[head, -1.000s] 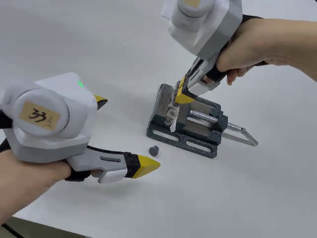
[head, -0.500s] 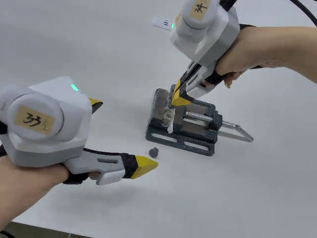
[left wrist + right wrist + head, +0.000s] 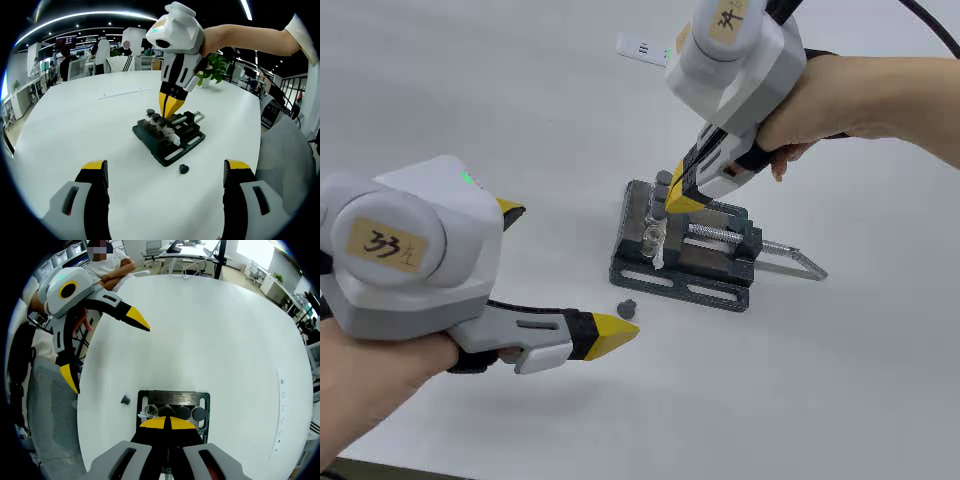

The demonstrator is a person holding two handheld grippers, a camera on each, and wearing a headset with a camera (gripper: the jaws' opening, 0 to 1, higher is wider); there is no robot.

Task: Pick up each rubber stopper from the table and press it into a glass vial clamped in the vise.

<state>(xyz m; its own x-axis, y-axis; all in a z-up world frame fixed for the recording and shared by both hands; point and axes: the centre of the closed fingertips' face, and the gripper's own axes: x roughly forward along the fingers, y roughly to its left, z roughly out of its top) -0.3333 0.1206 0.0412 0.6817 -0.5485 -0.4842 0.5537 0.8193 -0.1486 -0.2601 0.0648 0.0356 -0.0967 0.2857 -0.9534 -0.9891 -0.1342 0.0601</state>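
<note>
Grey stopper (image 3: 627, 308) just ahead of left gripper (image 3: 570, 272), fingers spread wide; right gripper (image 3: 678, 200) fingers pressed together over vise (image 3: 700, 285).

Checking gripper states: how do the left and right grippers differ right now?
The left gripper is open wide, the right gripper shut. The left gripper hovers near the loose stopper, the right gripper over the vise. Both have yellow tips.

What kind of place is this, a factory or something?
Probably an open-plan office or lab rather than a factory: a big white table with a small vise on it, a mesh office chair beside it, ceiling strip lights and a potted plant.
</note>
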